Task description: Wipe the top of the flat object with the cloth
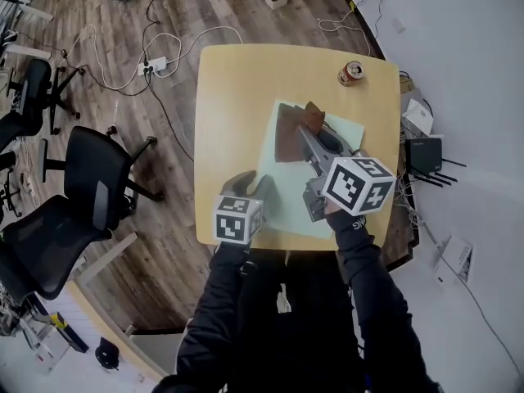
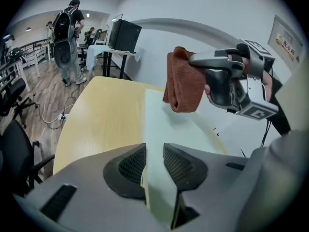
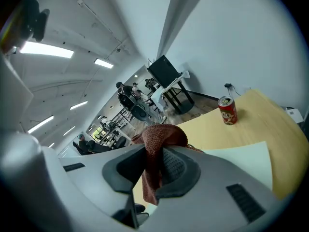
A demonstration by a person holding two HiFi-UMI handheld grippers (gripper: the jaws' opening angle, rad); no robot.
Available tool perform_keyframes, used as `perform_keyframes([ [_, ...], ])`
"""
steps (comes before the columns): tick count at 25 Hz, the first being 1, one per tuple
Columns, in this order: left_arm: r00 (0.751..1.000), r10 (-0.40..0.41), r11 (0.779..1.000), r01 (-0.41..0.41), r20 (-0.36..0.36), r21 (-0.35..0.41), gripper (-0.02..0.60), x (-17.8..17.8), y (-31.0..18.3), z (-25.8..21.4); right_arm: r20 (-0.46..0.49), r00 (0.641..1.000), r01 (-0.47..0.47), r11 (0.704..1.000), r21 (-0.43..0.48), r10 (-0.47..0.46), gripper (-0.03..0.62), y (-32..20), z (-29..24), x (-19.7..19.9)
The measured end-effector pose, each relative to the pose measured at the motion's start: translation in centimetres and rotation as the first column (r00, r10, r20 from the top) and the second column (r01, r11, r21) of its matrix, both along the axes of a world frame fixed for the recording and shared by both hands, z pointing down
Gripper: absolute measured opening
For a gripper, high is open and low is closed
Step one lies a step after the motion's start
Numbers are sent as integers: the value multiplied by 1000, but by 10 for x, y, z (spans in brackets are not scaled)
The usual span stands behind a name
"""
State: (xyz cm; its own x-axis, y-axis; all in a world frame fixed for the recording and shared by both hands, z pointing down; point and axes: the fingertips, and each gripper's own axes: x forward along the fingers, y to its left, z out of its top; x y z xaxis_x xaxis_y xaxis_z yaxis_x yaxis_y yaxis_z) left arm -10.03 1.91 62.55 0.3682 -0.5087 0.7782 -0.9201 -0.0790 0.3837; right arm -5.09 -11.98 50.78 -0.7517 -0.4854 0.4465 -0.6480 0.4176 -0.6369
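Observation:
A pale green flat sheet (image 1: pixel 286 188) lies on the right half of the wooden table (image 1: pixel 237 97). Just above the sheet's far part hangs a brown cloth (image 1: pixel 291 133), with my right gripper (image 1: pixel 309 131) shut on its bunched top. In the right gripper view the cloth (image 3: pixel 157 139) is pinched between the pads of the right gripper (image 3: pixel 153 166). My left gripper (image 1: pixel 266 188) sits at the sheet's near left edge. In the left gripper view its jaws (image 2: pixel 154 166) stand apart over the sheet (image 2: pixel 164 124), whose surface shows in the gap; the cloth (image 2: pixel 183 88) hangs ahead.
A red can (image 1: pixel 352 73) stands at the table's far right corner. Black office chairs (image 1: pixel 90 187) stand on the floor to the left, with cables and a power strip (image 1: pixel 155 64) beyond. Boxes and a router (image 1: pixel 422 150) lie right of the table. A person (image 2: pixel 67 42) stands far off.

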Motion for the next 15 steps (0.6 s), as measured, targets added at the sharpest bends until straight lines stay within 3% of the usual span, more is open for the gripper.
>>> perform_keyframes([
  [10,1000,-3,1000,2,-16,-15,126,-2,-3,4,-16,1000,15,998,-60,-16,78,-38,51,-40],
  [15,1000,-2,1000,2,-16,-13,123,-1,-1,5,-130,991,28,999,-45,-34,78,-47,74,-38],
])
